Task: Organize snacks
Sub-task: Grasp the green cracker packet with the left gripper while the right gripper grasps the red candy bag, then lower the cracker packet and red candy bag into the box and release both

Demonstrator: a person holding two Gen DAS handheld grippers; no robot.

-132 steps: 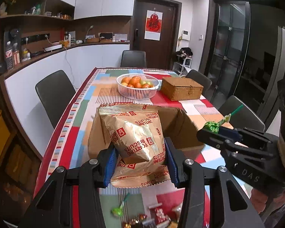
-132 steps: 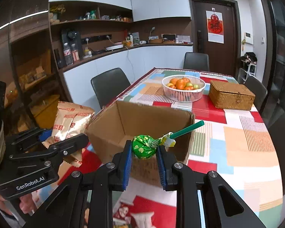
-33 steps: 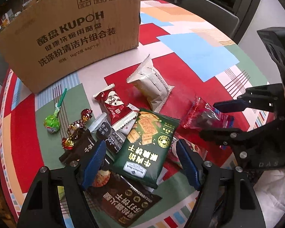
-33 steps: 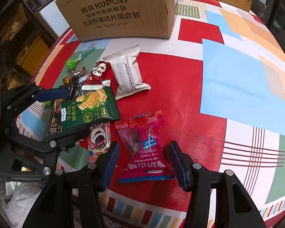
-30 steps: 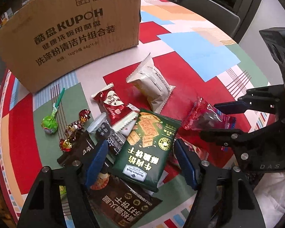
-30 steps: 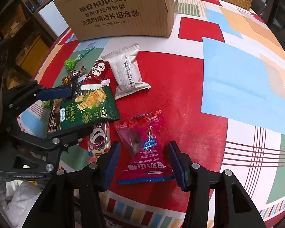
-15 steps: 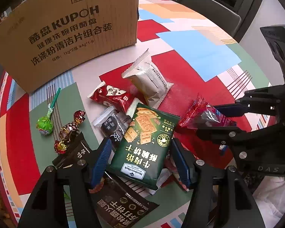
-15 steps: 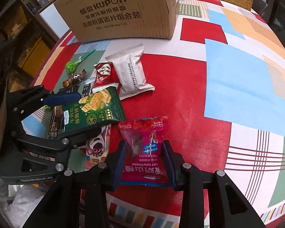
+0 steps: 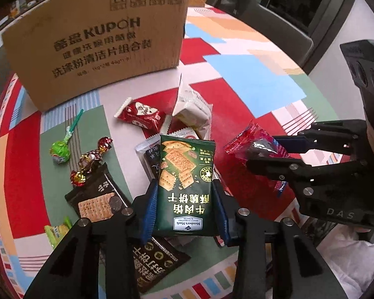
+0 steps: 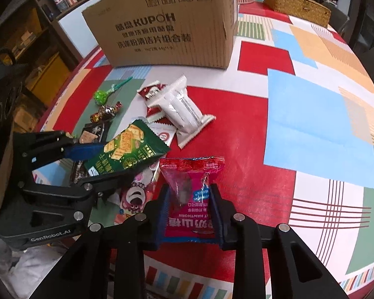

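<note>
A green cracker pack (image 9: 185, 174) sits between the blue pads of my left gripper (image 9: 184, 193), whose jaws are closing and pressing on its sides. In the right wrist view the same green cracker pack (image 10: 127, 149) is tilted up off the pile in the left gripper (image 10: 99, 162). My right gripper (image 10: 189, 191) is closing on a red hawthorn pack (image 10: 192, 174) and its pads squeeze the pack's edges. The left wrist view shows that red pack (image 9: 251, 144) raised in the right gripper (image 9: 269, 153). A brown cardboard box (image 10: 167, 25) stands behind the snacks.
Loose snacks lie on the patchwork tablecloth (image 10: 311, 114): a white pack (image 10: 182, 107), a small red pack (image 9: 139, 113), a green lollipop (image 9: 59, 152), foil candies (image 9: 89, 162) and a dark cracker pack (image 9: 94, 196). A wicker box (image 10: 296, 2) stands far back. The table edge is just below both grippers.
Both grippers' jaws have narrowed onto their packs. The green cracker pack and the red hawthorn pack have come up off the table, and the white pack has been nudged.
</note>
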